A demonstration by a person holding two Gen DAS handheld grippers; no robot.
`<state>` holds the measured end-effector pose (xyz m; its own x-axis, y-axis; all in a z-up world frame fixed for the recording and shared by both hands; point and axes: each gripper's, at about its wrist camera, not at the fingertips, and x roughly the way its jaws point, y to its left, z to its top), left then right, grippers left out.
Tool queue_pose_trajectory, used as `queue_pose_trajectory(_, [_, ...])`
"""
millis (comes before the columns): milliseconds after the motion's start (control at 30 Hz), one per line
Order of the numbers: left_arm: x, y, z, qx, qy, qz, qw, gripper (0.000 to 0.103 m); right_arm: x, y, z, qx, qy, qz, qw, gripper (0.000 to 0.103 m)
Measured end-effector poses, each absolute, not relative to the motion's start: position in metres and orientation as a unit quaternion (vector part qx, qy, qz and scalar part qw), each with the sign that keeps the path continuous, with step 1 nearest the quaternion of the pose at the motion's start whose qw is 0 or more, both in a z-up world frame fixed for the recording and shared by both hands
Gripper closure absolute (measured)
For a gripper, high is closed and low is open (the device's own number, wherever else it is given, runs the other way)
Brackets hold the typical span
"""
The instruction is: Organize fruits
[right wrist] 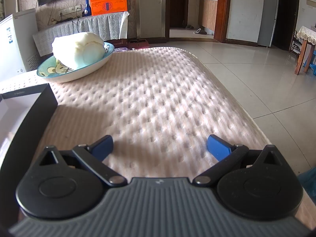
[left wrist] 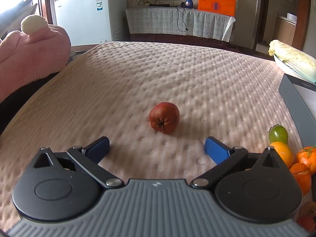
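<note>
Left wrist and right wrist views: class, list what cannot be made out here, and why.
- Fruit pile, left wrist view: cut off by the right edge and partly behind the left gripper; count unclear.
- Box, right wrist view: contents cut off by the left edge.
- Cabbage: partly cropped.

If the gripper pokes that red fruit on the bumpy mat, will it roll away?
Probably a little. The red fruit is round and lies on its side, so a nudge would likely set it wobbling. The dimpled mat looks soft, which should stop it quickly. Its skin looks firm, so the left gripper, jaws wide open, could likely squeeze it without squashing.
</note>
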<state>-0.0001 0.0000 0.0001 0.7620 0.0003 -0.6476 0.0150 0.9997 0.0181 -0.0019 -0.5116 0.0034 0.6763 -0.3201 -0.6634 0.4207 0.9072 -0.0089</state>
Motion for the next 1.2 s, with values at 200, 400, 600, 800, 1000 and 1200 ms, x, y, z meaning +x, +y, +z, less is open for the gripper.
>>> queue_pose_trajectory(200, [-0.001,0.000,0.000,0.012,0.342,-0.004,0.939,0.000,-0.003,-0.512,0.004,0.078,0.328,-0.203,0.919,0.000])
queue_pose_trajectory(400, [-0.002,-0.002,0.002,0.018,0.351,-0.003,0.936,0.000,-0.004,-0.500,0.008,0.083,0.334,-0.228,0.911,0.000])
queue_pose_trajectory(600, [-0.028,-0.002,0.015,0.039,0.344,0.007,0.938,0.000,-0.016,-0.478,0.018,0.087,0.388,-0.247,0.884,0.009])
queue_pose_trajectory(800, [-0.071,-0.009,0.047,0.008,0.330,-0.024,0.944,0.000,-0.080,-0.405,0.097,-0.003,0.256,-0.171,0.951,0.023])
queue_pose_trajectory(1000, [-0.127,-0.015,0.063,-0.034,0.317,-0.010,0.948,0.000,-0.162,-0.310,0.107,0.020,0.200,0.036,0.979,0.024])
queue_pose_trajectory(1200, [-0.152,-0.031,0.058,0.001,0.312,-0.038,0.949,0.000,-0.163,-0.255,0.086,0.015,0.296,0.209,0.932,0.028])
